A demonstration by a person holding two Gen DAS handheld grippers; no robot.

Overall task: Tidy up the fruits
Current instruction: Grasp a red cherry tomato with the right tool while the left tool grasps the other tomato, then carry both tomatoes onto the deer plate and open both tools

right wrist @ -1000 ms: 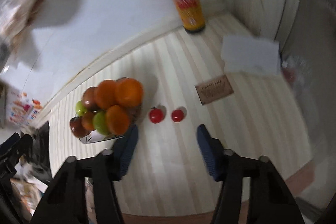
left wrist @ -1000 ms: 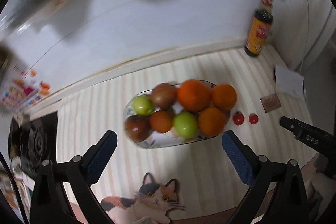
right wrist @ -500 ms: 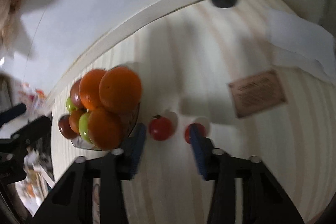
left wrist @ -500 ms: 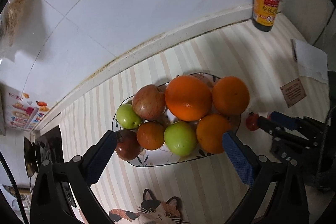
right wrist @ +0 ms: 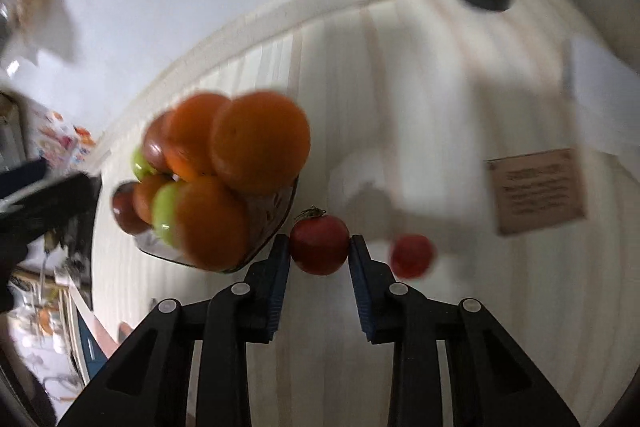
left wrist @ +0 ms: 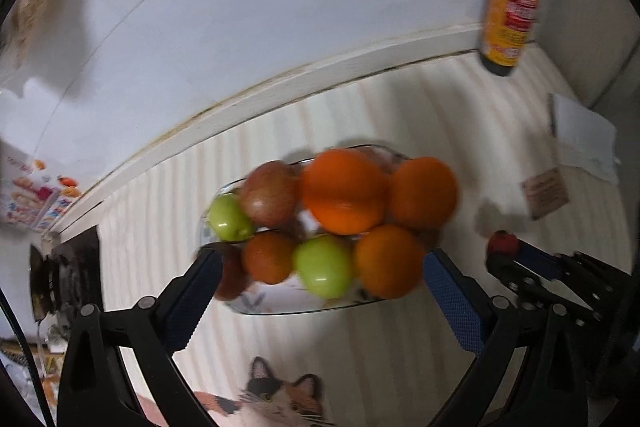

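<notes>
pinching stemmed tomato [right wrist: 319,245] on striped counter [right wrist: 400,107], right gripper [right wrist: 319,247] just beside fruit bowl [left wrist: 280,301]; second tomato [right wrist: 412,255] near. left gripper [left wrist: 320,269] spread wide, straddling bowl.

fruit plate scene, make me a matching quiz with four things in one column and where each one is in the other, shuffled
Things:
1. sauce bottle
2. tomato with stem
3. second tomato
4. oranges

Places:
A. piled on the plate
B. loose on the striped mat, just right of the right tool
C. standing at the back by the wall
D. between the right tool's pads

Pairs: 1-C, 2-D, 3-B, 4-A
</notes>
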